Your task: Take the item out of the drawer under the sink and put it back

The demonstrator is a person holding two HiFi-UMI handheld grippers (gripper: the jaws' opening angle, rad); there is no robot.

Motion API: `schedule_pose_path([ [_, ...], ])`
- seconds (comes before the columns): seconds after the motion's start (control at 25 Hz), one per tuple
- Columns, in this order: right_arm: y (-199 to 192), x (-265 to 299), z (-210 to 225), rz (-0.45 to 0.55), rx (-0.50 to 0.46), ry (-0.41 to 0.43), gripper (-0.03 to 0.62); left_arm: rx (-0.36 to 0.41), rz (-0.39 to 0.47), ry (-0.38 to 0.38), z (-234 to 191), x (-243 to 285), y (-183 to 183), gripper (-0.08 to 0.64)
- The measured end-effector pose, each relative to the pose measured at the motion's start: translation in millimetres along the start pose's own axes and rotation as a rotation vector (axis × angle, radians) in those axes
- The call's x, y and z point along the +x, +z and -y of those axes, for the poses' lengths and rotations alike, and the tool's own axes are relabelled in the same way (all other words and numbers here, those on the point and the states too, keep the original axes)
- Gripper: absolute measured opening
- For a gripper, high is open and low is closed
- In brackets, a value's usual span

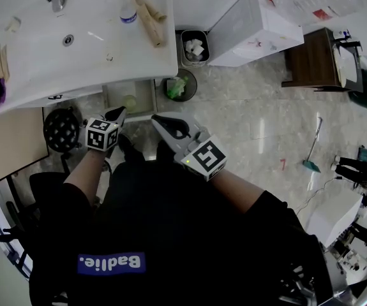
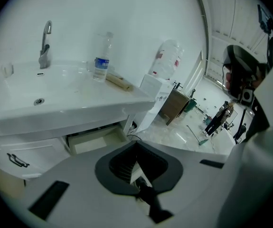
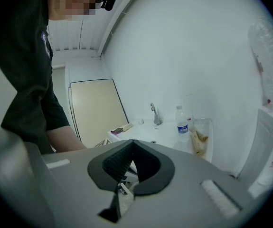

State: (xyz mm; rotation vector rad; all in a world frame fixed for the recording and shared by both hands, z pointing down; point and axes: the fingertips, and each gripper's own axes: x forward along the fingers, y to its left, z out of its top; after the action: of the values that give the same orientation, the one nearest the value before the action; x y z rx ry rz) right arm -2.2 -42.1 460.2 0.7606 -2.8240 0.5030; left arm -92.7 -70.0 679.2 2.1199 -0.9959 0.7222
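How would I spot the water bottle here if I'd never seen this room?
Find the white sink against the wall. On its back edge, to the right of the tap, stands the bottle. It is clear plastic with a blue label and stands upright, while the brown sticks beside it lie flat.

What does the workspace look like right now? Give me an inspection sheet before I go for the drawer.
Surface: white sink, with a tap.
Job's things: drawer under the sink is open; contents unclear.
Clutter: water bottle and wooden sticks on the sink; waste bin on the floor.
Grippers: left gripper and right gripper both shut, empty, in front of the drawer.
Cables: what looks like a dark cable by the sink's base.
Surroundings: wooden cabinet, tiled floor.
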Motion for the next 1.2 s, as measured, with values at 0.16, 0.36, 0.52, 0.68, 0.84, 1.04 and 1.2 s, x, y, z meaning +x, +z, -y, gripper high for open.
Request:
schedule_pose_path([
  [0.16,-5.0,0.8,-0.8,-0.011,0.001,-0.001,-0.005,0.012,-0.057,0.002,-10.3,13.4,-14.3,-0.006],
  [0.36,-10.7,-4.2,0.6,-0.026,-0.003,-0.021,-0.005,0.053,-0.132,0.026,-26.2,29.6,-32.1,-0.006],
  [0.52,-12.2,-14.5,6.4,-0.030,0.005,-0.069,-0.005,0.087,-0.187,0.044,-38.6,42.0,-43.2,-0.006],
  [0.68,-18.5,-24.1,14.6,-0.036,0.016,-0.106,-0.005,0.127,-0.231,0.066,-51.1,56.2,-47.2,0.012],
  [0.84,-24.8,-30.5,20.5,-0.047,0.022,-0.127,-0.005,0.142,-0.277,0.071,-57.7,69.5,-54.7,0.080],
  [1.04,-32.8,-32.0,28.2,-0.063,0.021,-0.138,-0.005,0.157,-0.326,0.096,-70.3,87.0,-62.3,0.083],
  [1.2,-41.9,-37.0,35.1,-0.079,0.041,-0.158,-0.005,0.151,-0.360,0.123,-80.4,98.8,-71.5,0.089],
])
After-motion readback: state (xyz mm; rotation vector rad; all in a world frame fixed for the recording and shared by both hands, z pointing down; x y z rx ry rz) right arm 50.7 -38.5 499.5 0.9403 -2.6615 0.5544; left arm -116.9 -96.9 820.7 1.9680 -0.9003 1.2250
